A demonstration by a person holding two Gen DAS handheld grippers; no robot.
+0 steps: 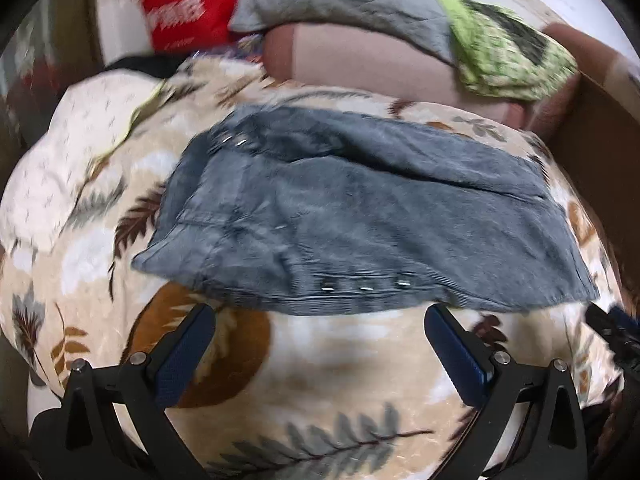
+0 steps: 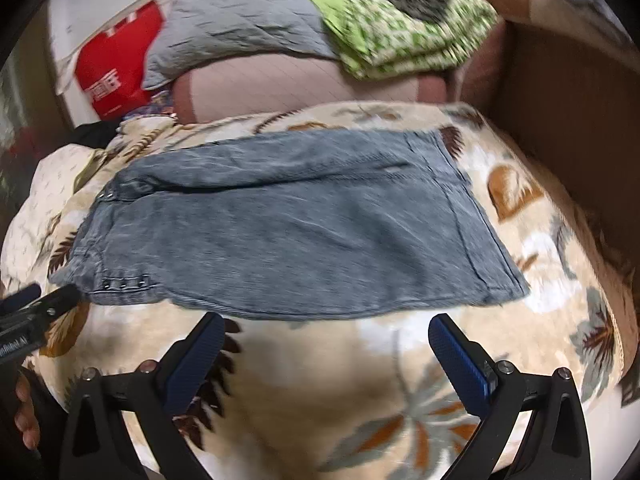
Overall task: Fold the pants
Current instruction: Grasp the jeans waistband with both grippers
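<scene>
Grey-blue denim pants (image 1: pixel 360 216) lie folded into a flat block on a leaf-print blanket (image 1: pixel 320 360). Metal studs line the near edge. My left gripper (image 1: pixel 320 316) is open and empty, its fingertips just short of the pants' near edge. In the right wrist view the pants (image 2: pixel 288 232) lie the same way, and my right gripper (image 2: pixel 326 324) is open and empty just before the near edge. The left gripper's tip (image 2: pixel 52 300) shows at the left, near the pants' studded corner. The right gripper's tip (image 1: pixel 612 328) shows at the right edge of the left wrist view.
Behind the pants lie a pink cushion (image 1: pixel 380 60), a grey quilted pillow (image 1: pixel 340 0), a green patterned cloth (image 1: pixel 504 48) and a red bag (image 1: pixel 188 4). A brown wooden board (image 2: pixel 568 120) stands at the right. A white blanket (image 1: pixel 72 160) is bunched at the left.
</scene>
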